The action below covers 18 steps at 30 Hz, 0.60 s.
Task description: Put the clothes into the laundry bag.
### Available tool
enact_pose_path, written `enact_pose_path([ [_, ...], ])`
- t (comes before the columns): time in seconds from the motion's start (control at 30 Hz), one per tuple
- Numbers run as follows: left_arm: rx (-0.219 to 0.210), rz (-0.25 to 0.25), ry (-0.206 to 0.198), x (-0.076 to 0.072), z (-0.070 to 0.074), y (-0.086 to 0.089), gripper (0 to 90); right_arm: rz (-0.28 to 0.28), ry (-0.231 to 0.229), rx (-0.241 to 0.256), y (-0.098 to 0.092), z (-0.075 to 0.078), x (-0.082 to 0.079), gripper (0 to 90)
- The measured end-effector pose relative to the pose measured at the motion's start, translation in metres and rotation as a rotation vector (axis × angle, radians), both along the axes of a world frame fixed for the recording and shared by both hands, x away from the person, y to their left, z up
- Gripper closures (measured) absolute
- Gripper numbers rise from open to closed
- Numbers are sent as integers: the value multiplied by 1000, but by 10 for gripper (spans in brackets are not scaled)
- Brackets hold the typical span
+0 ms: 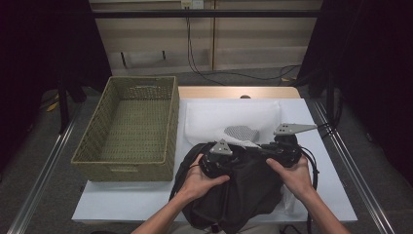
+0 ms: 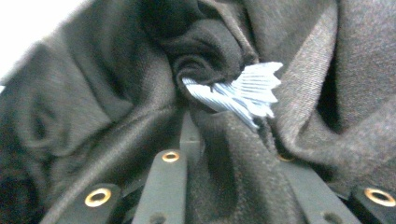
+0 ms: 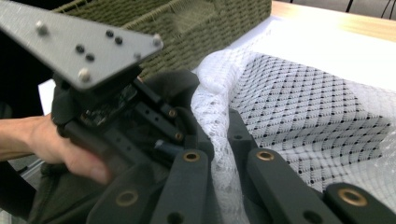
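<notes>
A black garment (image 1: 243, 190) lies bunched at the table's front edge, under both of the person's hands. Behind it a white mesh bag (image 1: 234, 117) is spread flat, its near edge lifted over the garment. My left gripper (image 1: 242, 152) is shut on a thick fold of the garment (image 2: 93, 116), just below a white ribbed label (image 2: 247, 91). My right gripper (image 1: 259, 147) is shut on the bag's near edge (image 3: 317, 107), with mesh pinched between the jaws (image 3: 217, 133). In the right gripper view the left gripper (image 3: 175, 121) sits close on the left, its tips at the same edge.
A woven olive basket (image 1: 122, 163) stands empty at the table's left, its wall (image 3: 196, 23) close behind the grippers. A white sheet (image 1: 122, 200) covers the table. A bare wooden strip (image 1: 234, 91) runs along the far edge. Metal rails flank both sides.
</notes>
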<state>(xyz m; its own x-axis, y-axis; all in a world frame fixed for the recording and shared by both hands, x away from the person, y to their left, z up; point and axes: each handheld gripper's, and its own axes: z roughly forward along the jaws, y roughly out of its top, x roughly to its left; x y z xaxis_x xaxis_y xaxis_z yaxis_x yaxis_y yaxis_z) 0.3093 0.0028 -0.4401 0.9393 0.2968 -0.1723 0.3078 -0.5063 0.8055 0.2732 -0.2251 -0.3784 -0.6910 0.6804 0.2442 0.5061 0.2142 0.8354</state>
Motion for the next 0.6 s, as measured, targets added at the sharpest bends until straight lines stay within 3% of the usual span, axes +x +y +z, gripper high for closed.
enact_pose_path([
  [0.1, -40, 51, -9, 5, 10, 0, 763, 7, -16, 16, 2, 7, -3, 886],
  [0.2, -46, 84, -16, 8, 13, -2, 764, 13, -24, 20, 4, 10, -5, 885],
  [0.37, -105, 164, -6, 20, 16, -3, 764, 33, -30, 30, 9, 12, -10, 885],
  [0.43, -104, 219, -4, 26, 9, -2, 765, 37, -27, 29, 10, 12, -11, 885],
  [0.5, -97, 229, 19, 32, 2, -2, 764, 38, -20, 30, 10, 11, -11, 885],
  [0.57, -49, 259, -8, 35, -11, -9, 760, 26, 3, 0, 8, 3, -8, 885],
  [0.6, -51, 264, -2, 35, -13, -11, 759, 24, 11, -2, 7, 0, -7, 886],
])
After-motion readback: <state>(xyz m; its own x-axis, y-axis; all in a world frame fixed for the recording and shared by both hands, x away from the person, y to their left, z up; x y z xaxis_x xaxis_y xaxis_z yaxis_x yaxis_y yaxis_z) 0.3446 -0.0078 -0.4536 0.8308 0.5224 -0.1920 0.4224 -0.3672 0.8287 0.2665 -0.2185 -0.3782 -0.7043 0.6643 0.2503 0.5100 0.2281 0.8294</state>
